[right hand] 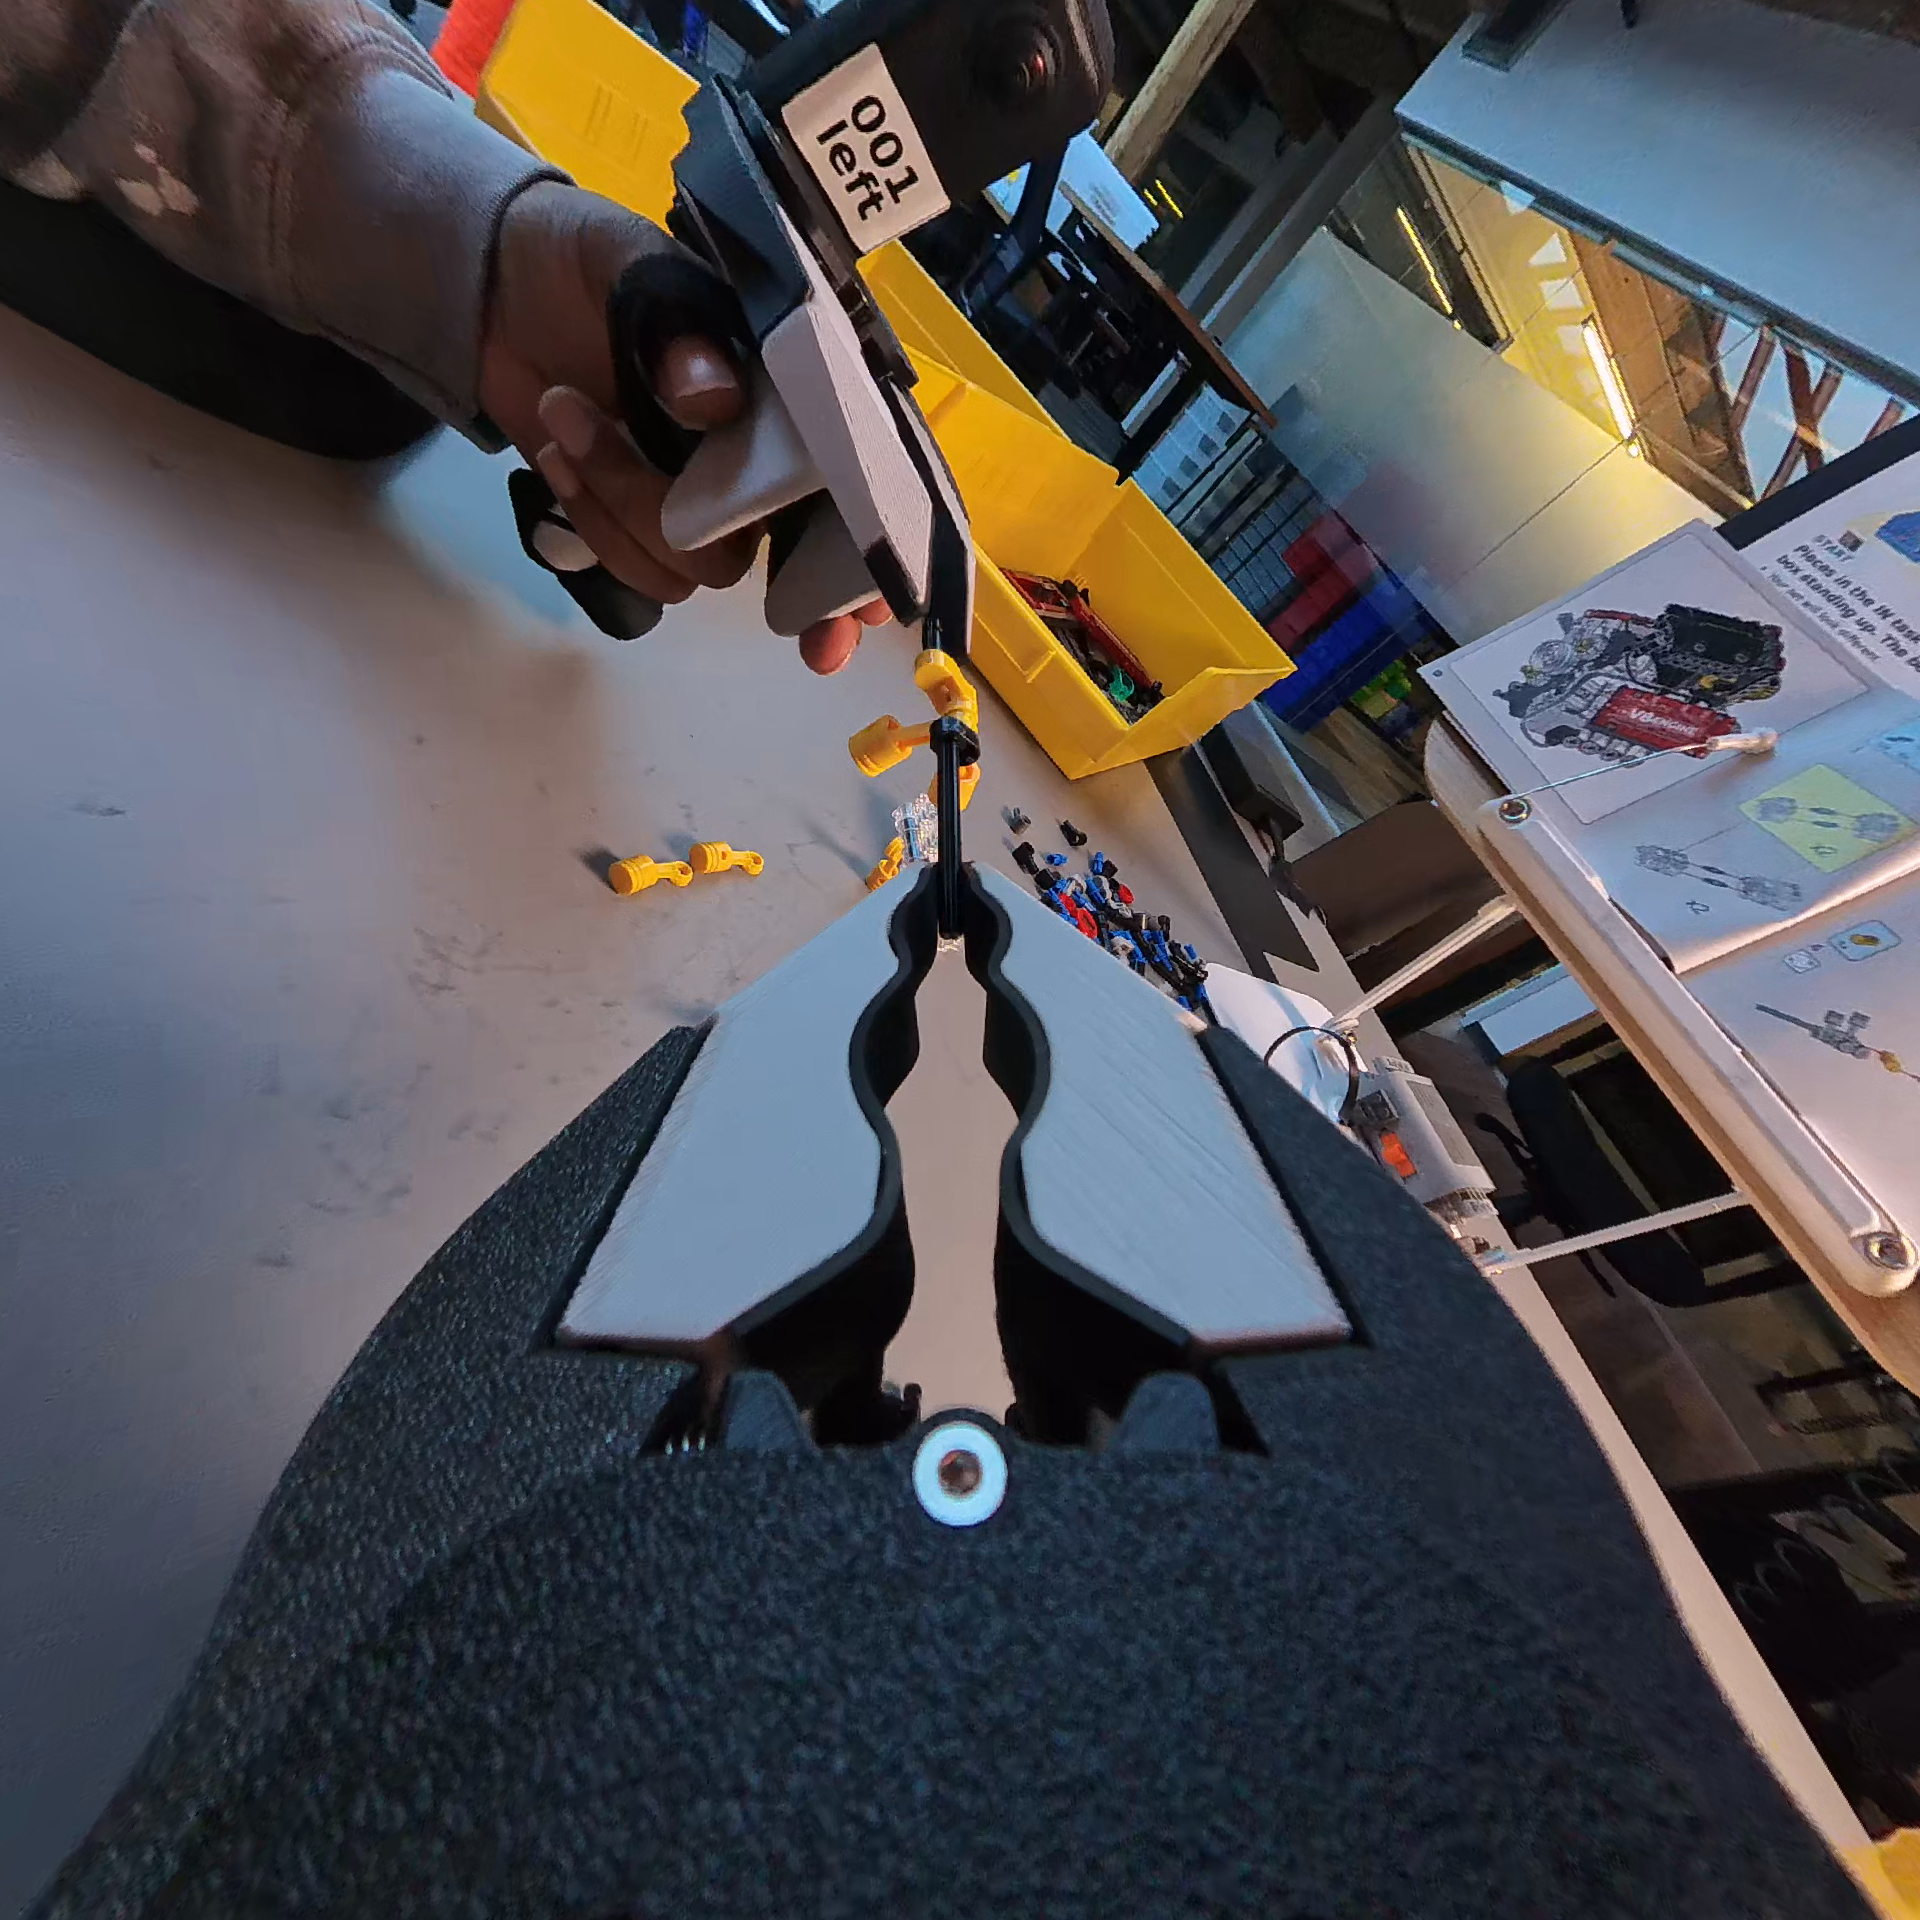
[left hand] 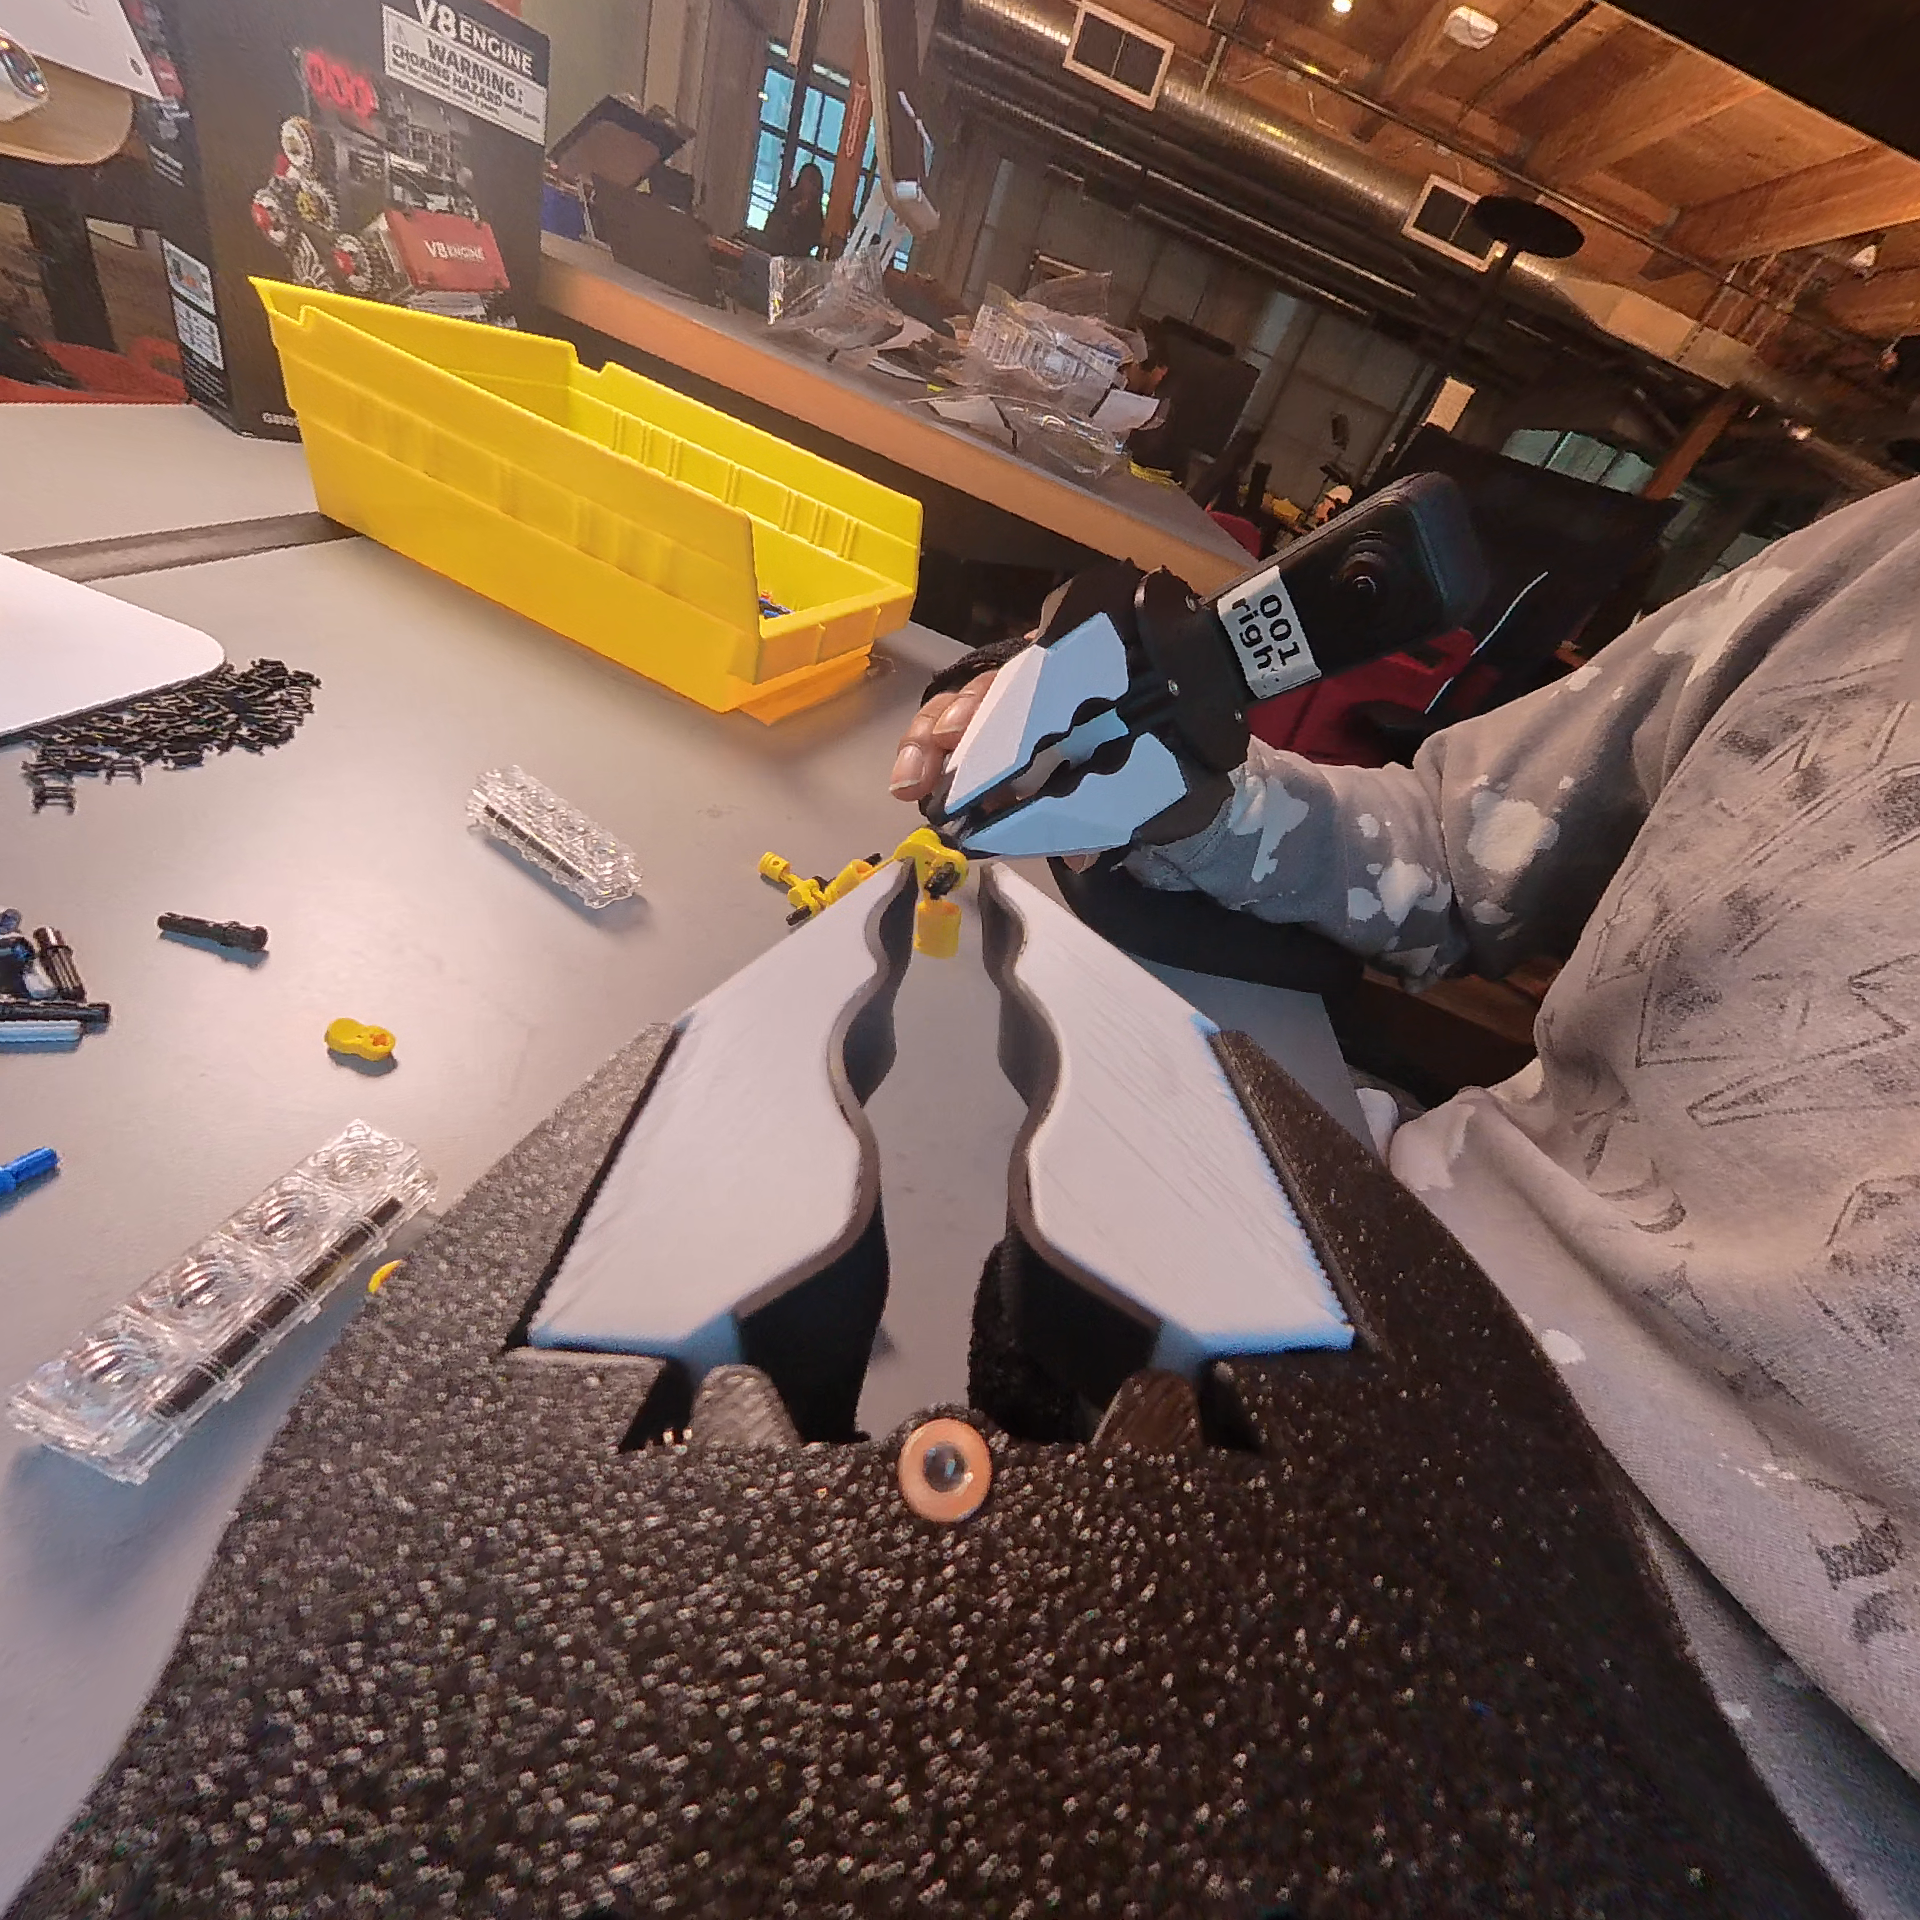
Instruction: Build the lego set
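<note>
Two handheld grippers, one left [left hand: 940,878] and one right [right hand: 948,883]. One yellow bin [left hand: 582,488]. One printed box [left hand: 364,197] standing behind the bin. Two clear studded strips: one [left hand: 551,836] mid-tabletop, one [left hand: 223,1299] at the near edge. Two loose yellow pistons [right hand: 649,873] [right hand: 725,858] lying side by side. One yellow-and-black rod assembly [right hand: 948,748]. One heap of small black pins [left hand: 177,717], number beyond counting. One heap of mixed blue, red and black pins [right hand: 1117,920], likewise uncounted. One instruction sheet [right hand: 1662,686].

The right gripper [right hand: 948,894] pinches a black axle [right hand: 948,831] threaded with yellow pistons [right hand: 891,743].
</note>
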The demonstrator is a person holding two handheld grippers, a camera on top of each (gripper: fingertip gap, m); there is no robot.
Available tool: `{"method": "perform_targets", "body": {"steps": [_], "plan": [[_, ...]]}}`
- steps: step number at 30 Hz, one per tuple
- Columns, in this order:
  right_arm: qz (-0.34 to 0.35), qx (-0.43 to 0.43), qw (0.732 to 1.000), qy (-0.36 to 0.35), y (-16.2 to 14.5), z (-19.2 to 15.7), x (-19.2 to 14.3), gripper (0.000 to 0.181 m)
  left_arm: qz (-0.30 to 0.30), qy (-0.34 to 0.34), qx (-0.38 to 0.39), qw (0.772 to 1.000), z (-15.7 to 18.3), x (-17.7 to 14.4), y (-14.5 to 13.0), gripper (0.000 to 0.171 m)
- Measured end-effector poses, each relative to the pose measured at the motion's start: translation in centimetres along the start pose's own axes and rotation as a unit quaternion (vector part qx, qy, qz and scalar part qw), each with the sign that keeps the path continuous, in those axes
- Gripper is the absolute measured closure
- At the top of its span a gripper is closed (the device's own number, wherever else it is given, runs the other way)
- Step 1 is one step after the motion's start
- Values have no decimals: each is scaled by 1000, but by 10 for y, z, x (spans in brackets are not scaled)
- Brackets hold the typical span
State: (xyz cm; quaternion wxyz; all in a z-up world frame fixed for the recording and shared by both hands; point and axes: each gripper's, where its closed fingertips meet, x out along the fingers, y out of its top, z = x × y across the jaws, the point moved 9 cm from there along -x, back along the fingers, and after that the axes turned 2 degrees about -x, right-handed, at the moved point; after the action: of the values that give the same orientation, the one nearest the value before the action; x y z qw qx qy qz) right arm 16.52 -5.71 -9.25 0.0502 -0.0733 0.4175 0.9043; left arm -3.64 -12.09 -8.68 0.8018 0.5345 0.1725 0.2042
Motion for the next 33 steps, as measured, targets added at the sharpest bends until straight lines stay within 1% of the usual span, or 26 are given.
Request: {"method": "perform_targets", "body": {"steps": [4, 9, 14, 17, 25, 28, 33], "plan": [[1, -5, 1000, 2, 1, -1, 0, 177, -5, -2, 4, 1000, 1, 3, -2, 167], [5, 3, 1000, 4, 1, -1, 0, 177, -5, -5, 7, 1000, 3, 3, -1, 167], [-1, 22, 1000, 18, -1, -3, 3, 177, -12, -4, 48, 999, 10, 4, 0, 168], [-2, 28, 1000, 12, 0, -3, 5, 175, -8, 3, 50, 999, 9, 6, 0, 168], [-33, 2, 999, -25, 0, -3, 10, 176, -10, 30, 58, 998, 7, 15, -4, 168], [-47, -13, 999, -23, -1, -6, 13, 178, -13, 34, 66, 997, 9, 18, -6, 168], [-52, -19, 998, -22, 0, -7, 14, 177, -21, 42, 74, 996, 10, 22, -8, 168]]}}
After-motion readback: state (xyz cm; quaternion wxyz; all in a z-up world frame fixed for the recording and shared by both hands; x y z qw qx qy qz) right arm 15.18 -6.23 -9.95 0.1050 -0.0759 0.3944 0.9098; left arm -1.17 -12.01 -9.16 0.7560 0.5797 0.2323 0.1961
